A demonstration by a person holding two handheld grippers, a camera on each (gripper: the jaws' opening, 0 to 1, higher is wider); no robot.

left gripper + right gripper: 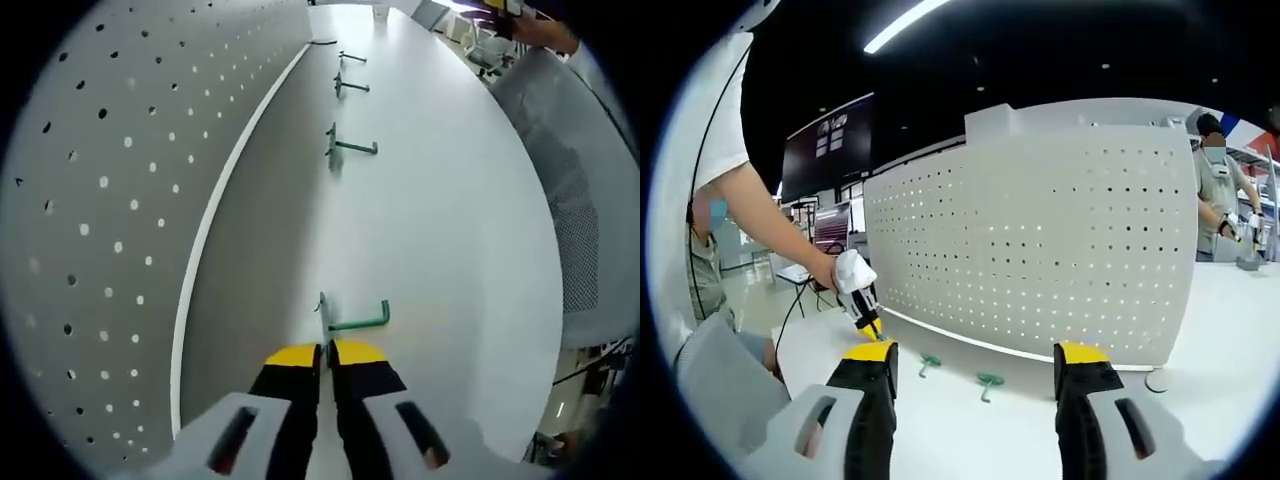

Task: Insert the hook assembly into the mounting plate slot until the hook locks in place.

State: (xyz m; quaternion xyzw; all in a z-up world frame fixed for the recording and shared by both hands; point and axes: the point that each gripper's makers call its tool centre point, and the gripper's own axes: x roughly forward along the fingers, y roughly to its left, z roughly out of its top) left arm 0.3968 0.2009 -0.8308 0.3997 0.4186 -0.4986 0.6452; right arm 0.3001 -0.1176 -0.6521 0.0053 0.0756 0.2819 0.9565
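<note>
Along the foot of the perforated mounting plate (110, 200), left gripper view: four green hooks (352, 316) lying in a row on the white bench (440, 220); left gripper (326, 353) just short of the nearest hook, jaws closed together, holding nothing.

Right gripper view: right gripper (978, 357) spread wide, empty, facing the plate (1040, 240); two hooks (989, 383) on the bench before the plate; left gripper (869, 324) at the plate's left end; person (1218, 190) beyond its right edge.
</note>
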